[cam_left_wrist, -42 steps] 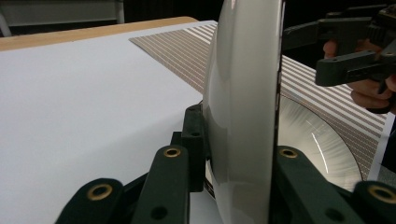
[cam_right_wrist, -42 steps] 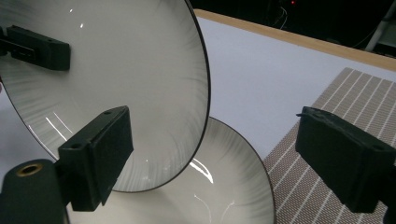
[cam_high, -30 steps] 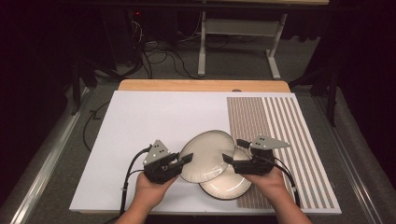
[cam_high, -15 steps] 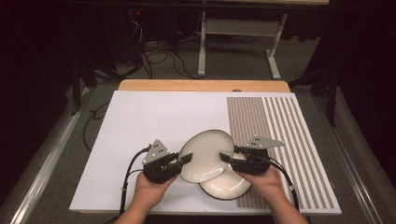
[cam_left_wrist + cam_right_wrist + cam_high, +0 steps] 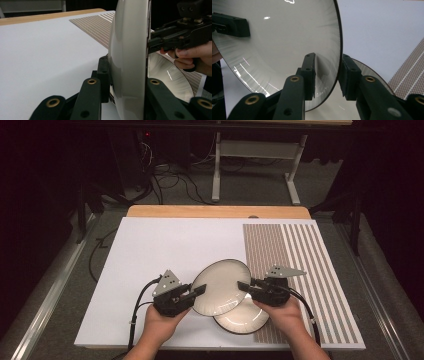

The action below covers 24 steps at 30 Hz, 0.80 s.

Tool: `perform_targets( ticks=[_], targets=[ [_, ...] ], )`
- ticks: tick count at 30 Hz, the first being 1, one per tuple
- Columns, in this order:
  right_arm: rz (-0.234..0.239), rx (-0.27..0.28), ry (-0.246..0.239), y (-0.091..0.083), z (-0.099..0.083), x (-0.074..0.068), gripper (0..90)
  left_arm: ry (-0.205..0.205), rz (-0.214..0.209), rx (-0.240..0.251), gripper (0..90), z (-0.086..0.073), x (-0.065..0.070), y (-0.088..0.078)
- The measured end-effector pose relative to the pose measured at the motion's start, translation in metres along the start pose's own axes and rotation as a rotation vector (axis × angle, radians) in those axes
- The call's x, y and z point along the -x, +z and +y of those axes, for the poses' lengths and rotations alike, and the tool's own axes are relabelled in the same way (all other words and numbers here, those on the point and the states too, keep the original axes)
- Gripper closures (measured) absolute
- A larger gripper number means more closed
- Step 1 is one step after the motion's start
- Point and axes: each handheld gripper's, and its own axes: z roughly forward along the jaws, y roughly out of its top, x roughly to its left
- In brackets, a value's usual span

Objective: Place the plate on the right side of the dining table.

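Observation:
A cream plate with a dark rim is held tilted above the white mat. My left gripper is shut on its left rim. In the left gripper view the plate stands edge-on between my jaws. My right gripper straddles the plate's right rim. In the right gripper view that rim lies between the jaws, which have just been closing, and a thin gap is left at the pads. A second plate lies flat on the mat beneath.
The white mat covers the table, with a brown-striped section on the right. A wooden table edge runs along the back. Cables and a stand's legs lie on the floor beyond.
The right gripper's jaws have narrowed around the tilted plate's right rim. The left gripper and the plate have stayed where they were.

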Motion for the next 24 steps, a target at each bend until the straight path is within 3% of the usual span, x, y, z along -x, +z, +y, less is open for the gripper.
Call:
perform_targets(
  ticks=[6,11,17,24],
  targets=[
    [-0.004,0.009,0.009,-0.002,0.0,-0.001,77.3,-0.006,-0.006,-0.003,75.9,0.0,0.0,0.0],
    [0.024,0.043,0.036,-0.01,0.002,0.0,81.4,-0.005,-0.022,0.004,77.1,0.0,0.002,-0.003],
    [0.019,0.054,0.015,-0.017,0.002,-0.002,82.6,0.013,-0.004,0.014,76.8,0.0,0.006,-0.002],
    [0.019,0.073,0.008,-0.022,0.004,-0.005,84.5,-0.016,-0.02,0.025,76.1,0.001,0.004,-0.003]
  ],
)
